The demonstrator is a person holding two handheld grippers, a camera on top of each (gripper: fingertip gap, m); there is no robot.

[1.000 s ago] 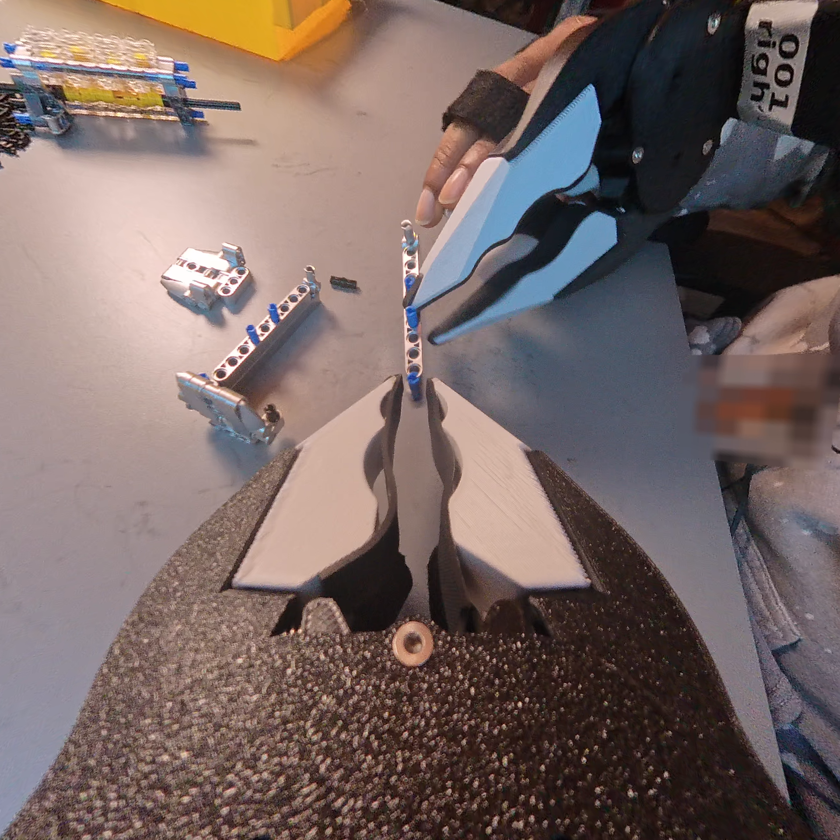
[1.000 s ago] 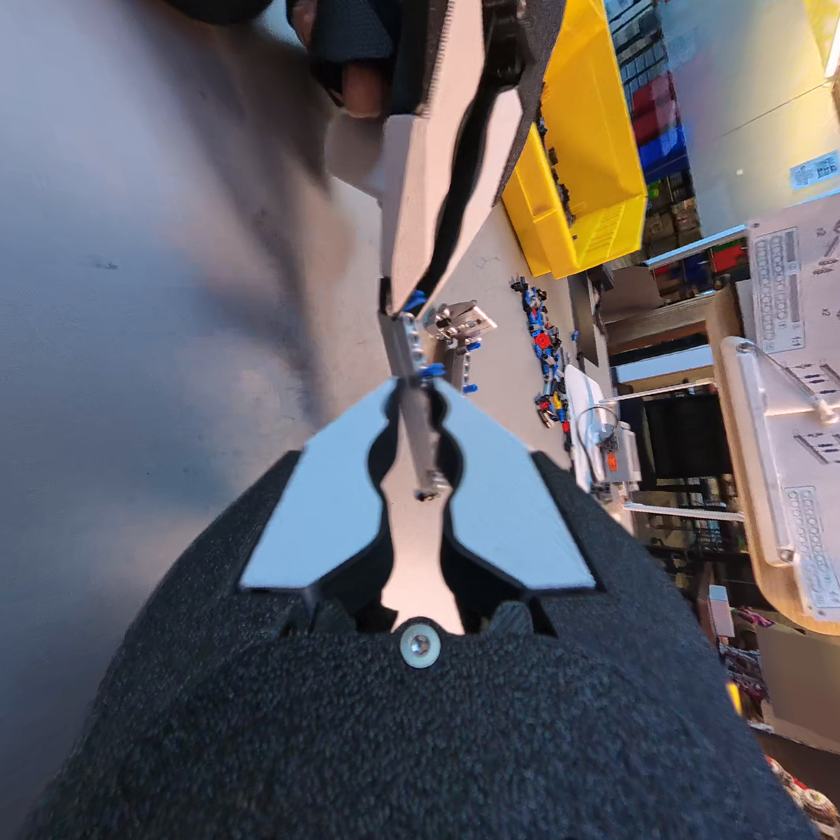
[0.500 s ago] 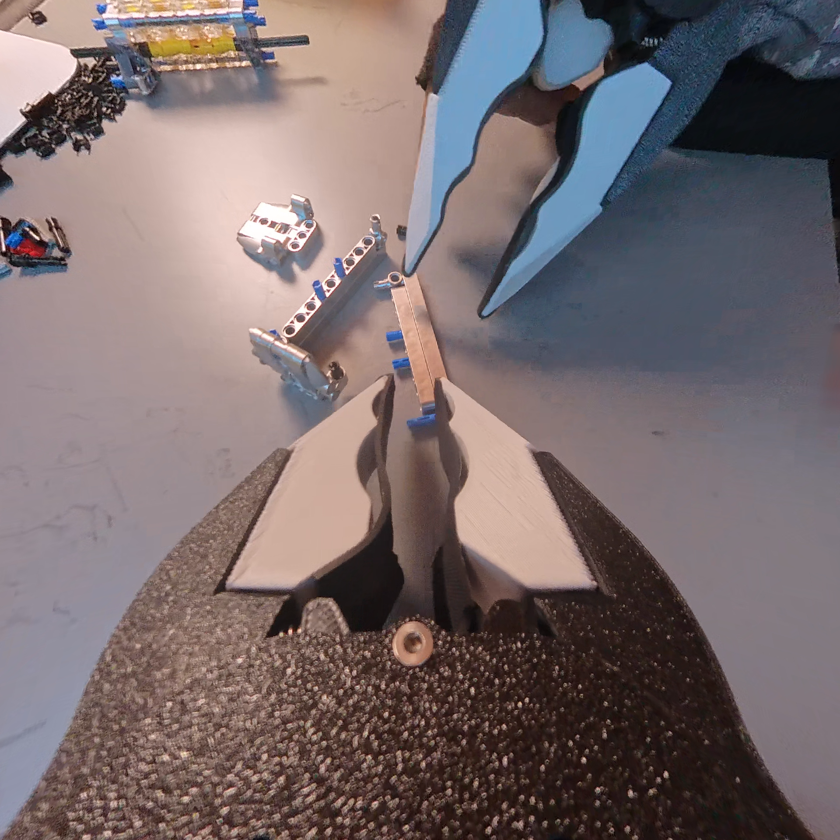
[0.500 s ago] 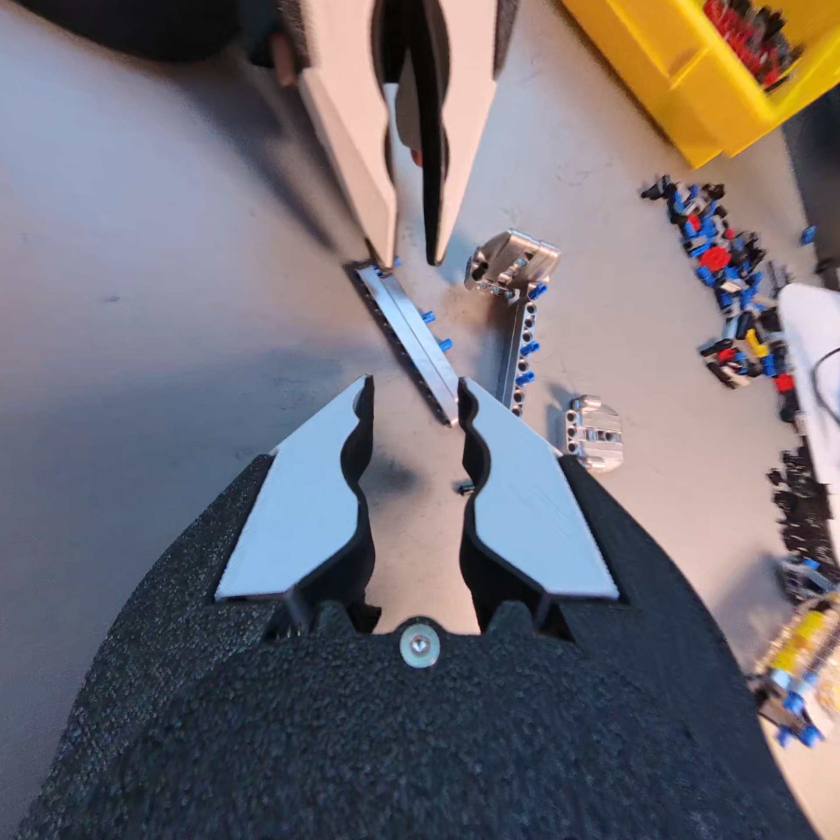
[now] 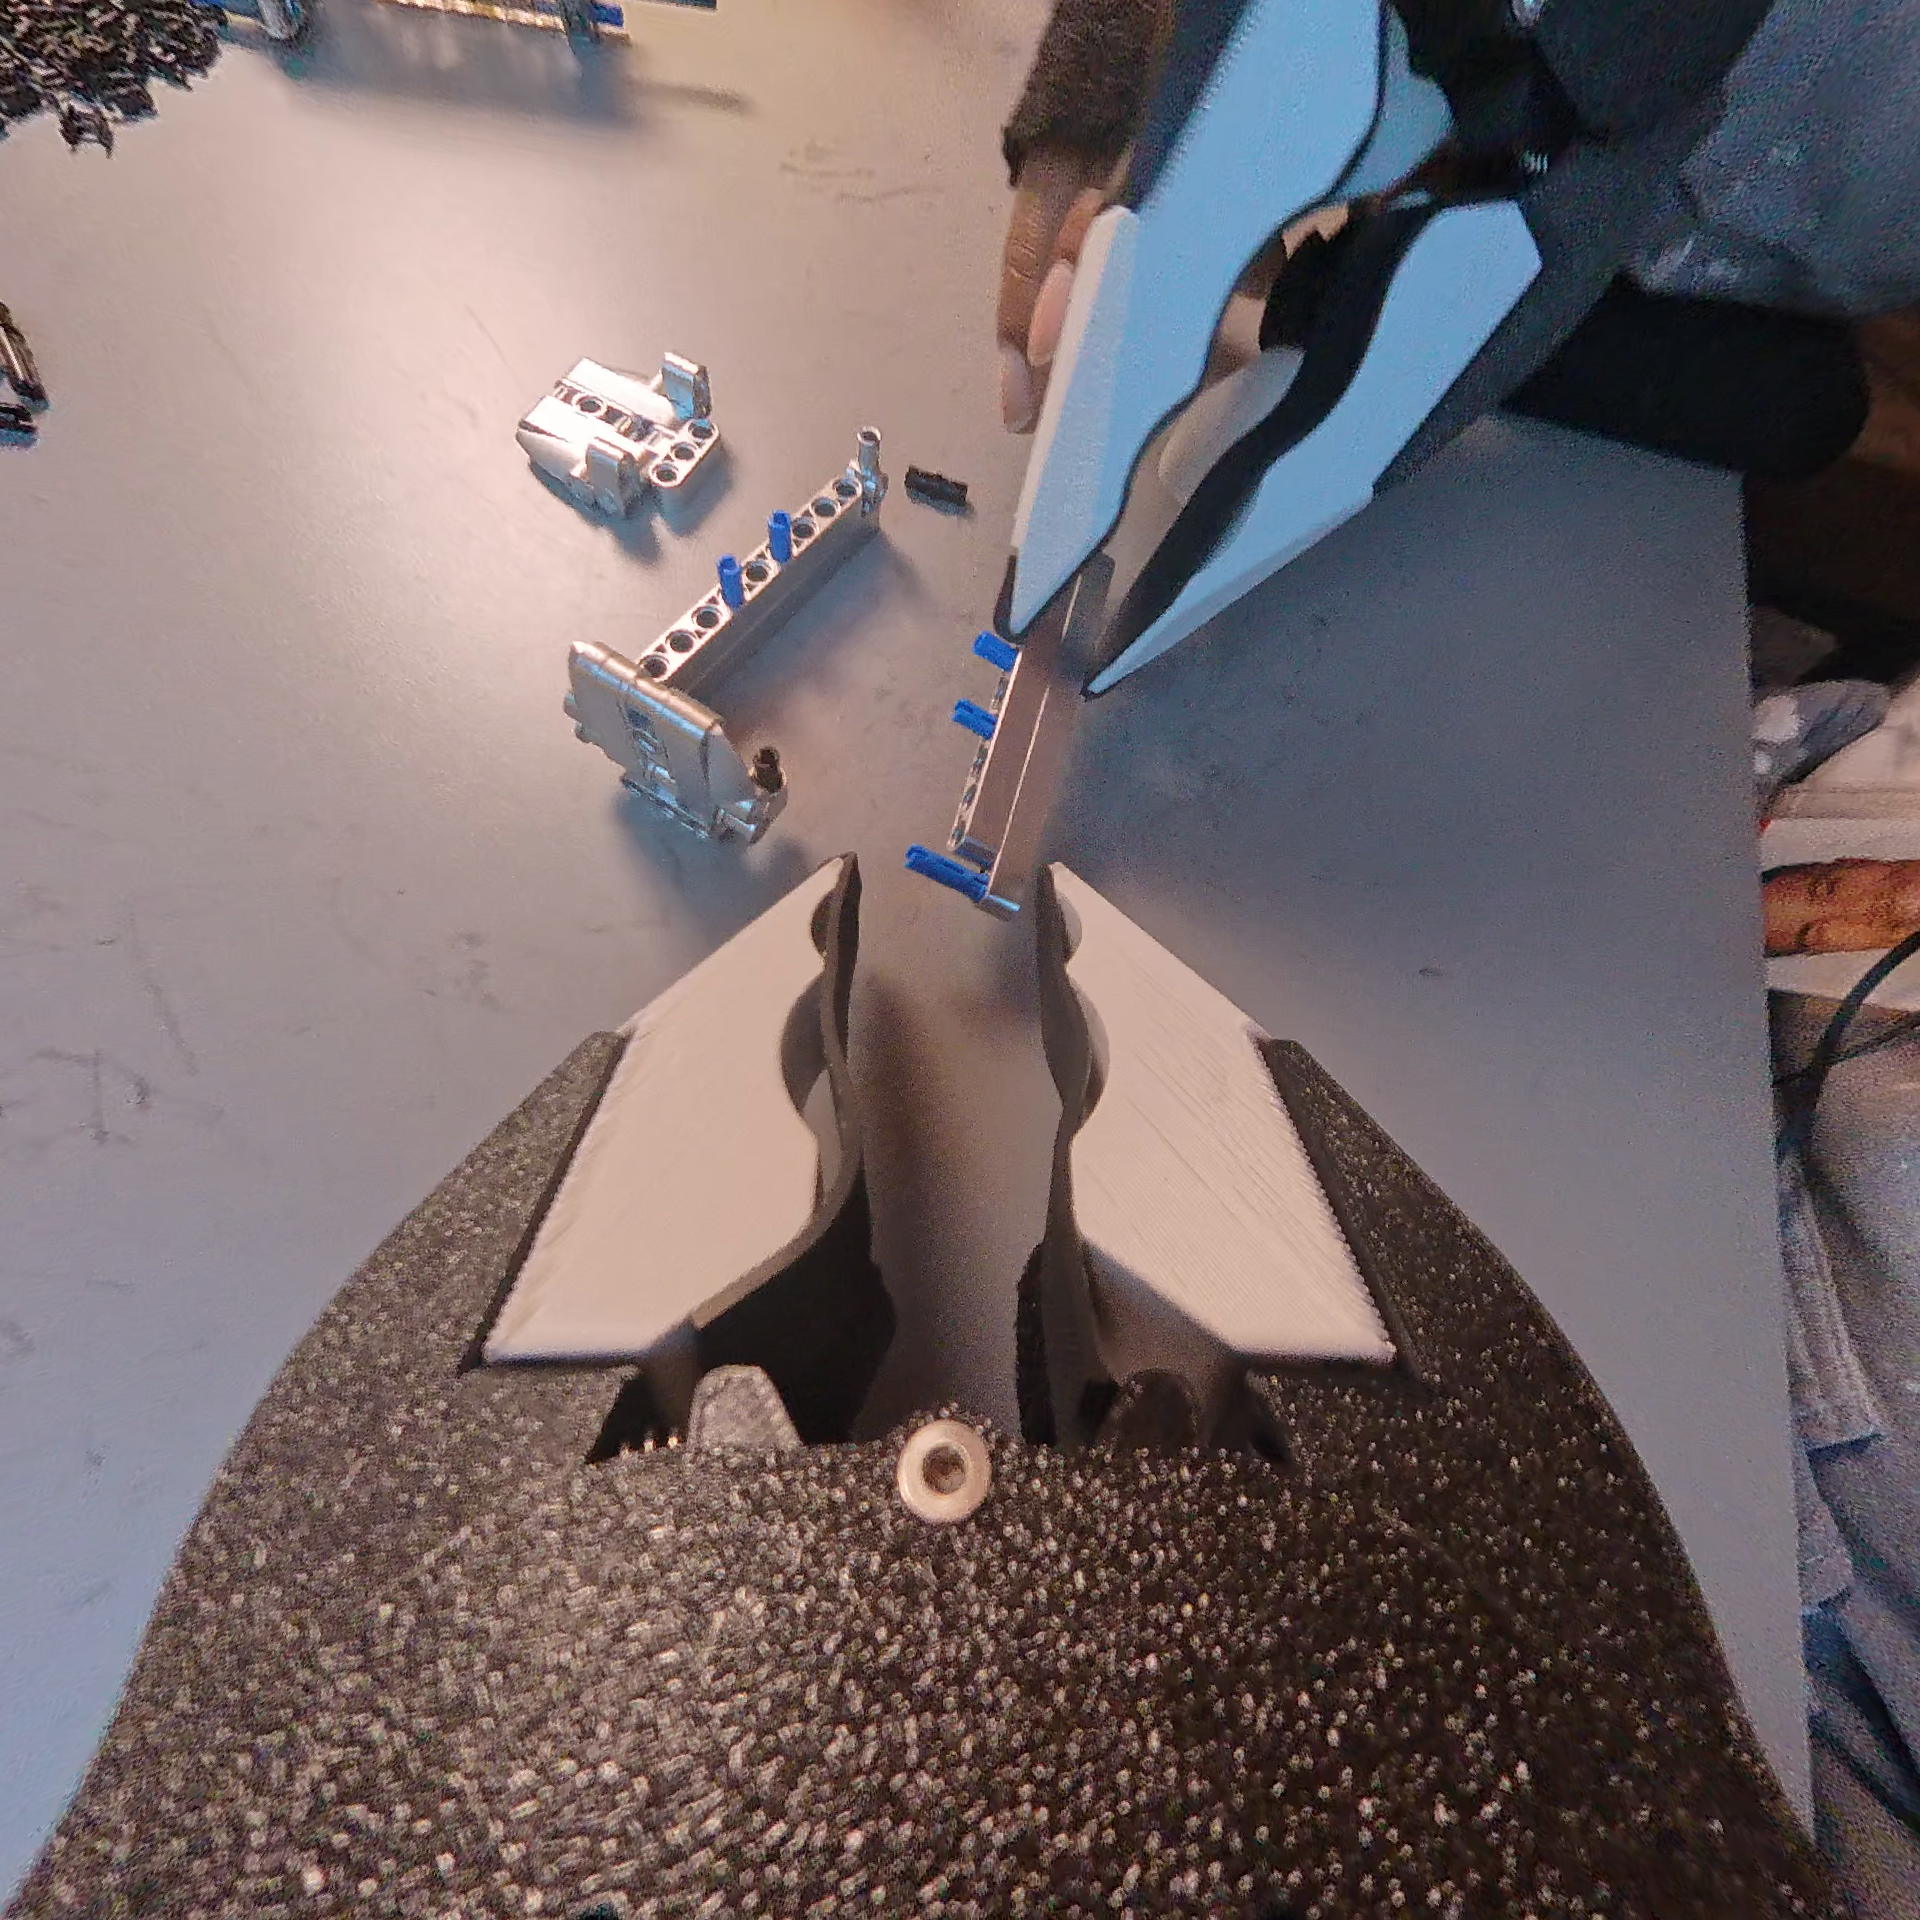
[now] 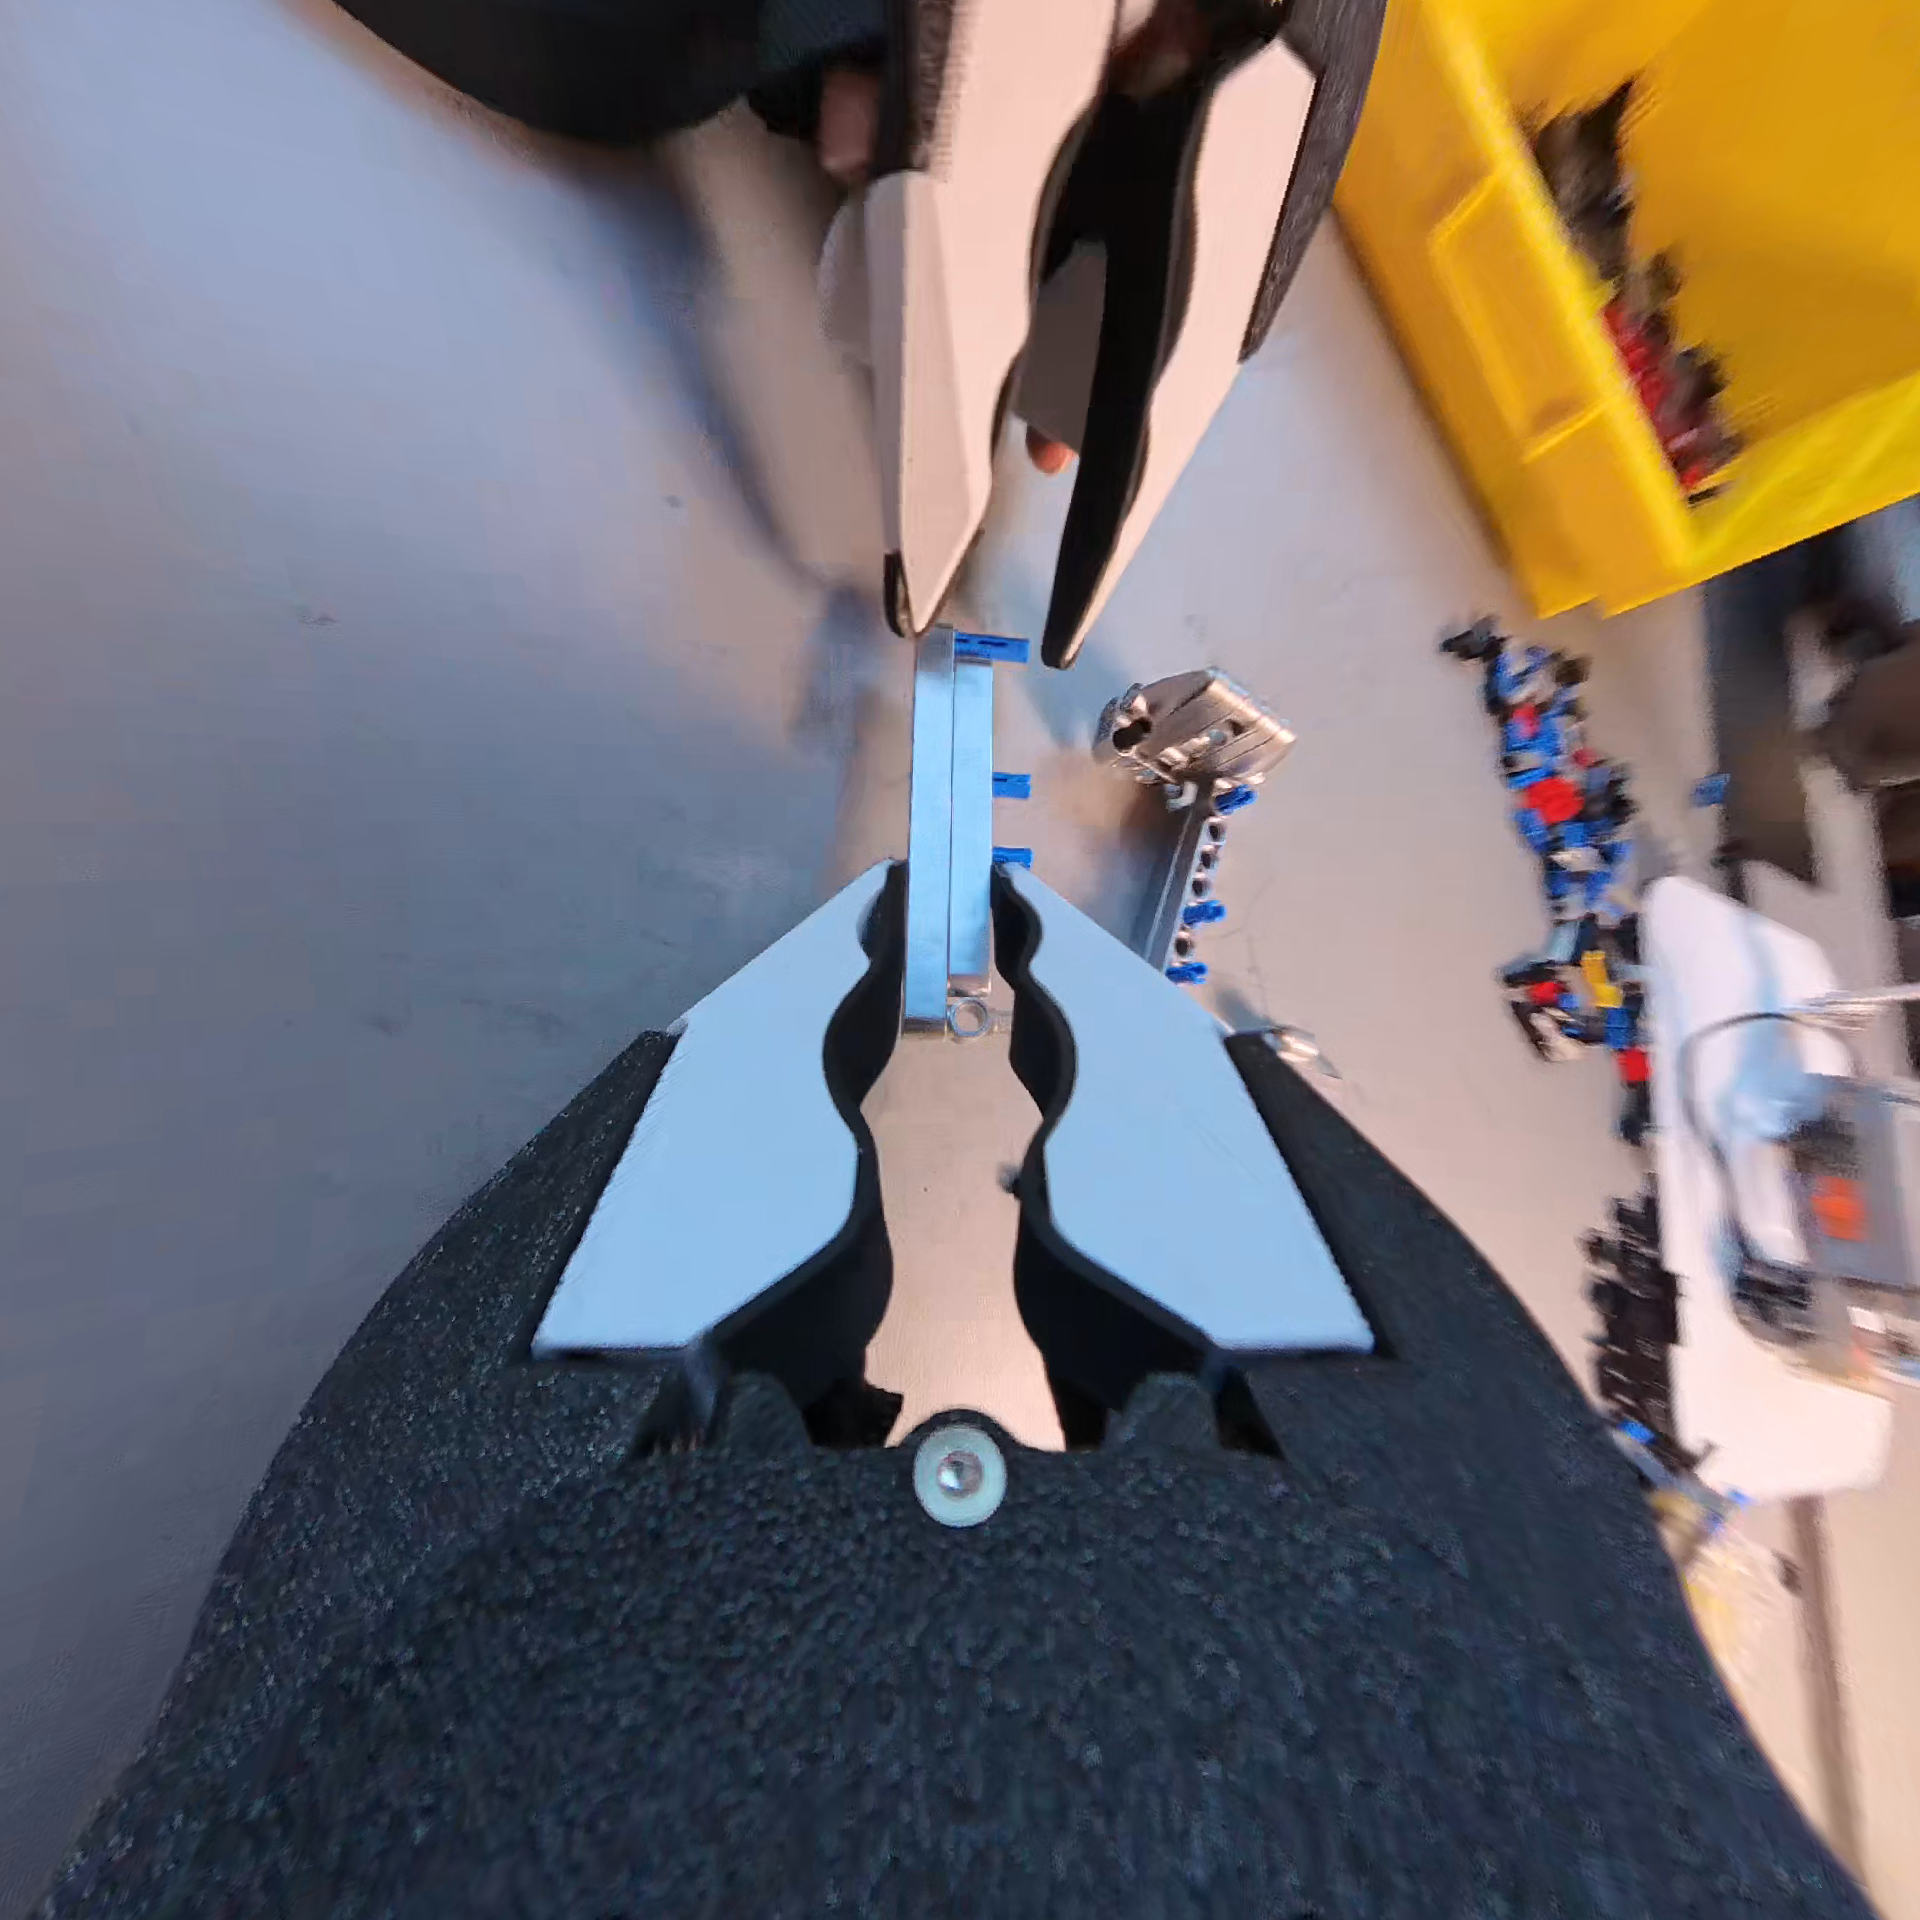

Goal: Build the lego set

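Beam [image 5: 1013, 758], grey with blue pegs along one side, is clamped at its far end by the jaws of the right gripper [image 5: 1049, 655], and it appears to be lifted off the desk [image 5: 312, 935]. Its near end reaches in between the jaws of the left gripper [image 5: 945, 873], which stand apart. That end lies just beside one fingertip; whether it touches cannot be told. To the left on the desk lies a second beam [image 5: 764, 592] with blue pegs and a grey bracket on its near end. Farther off are a small grey block [image 5: 623, 436] and a black pin [image 5: 935, 486]. In the right wrist view a yellow bin [image 6: 1662, 312] and a heap of small parts [image 6: 1558, 831] sit well apart.
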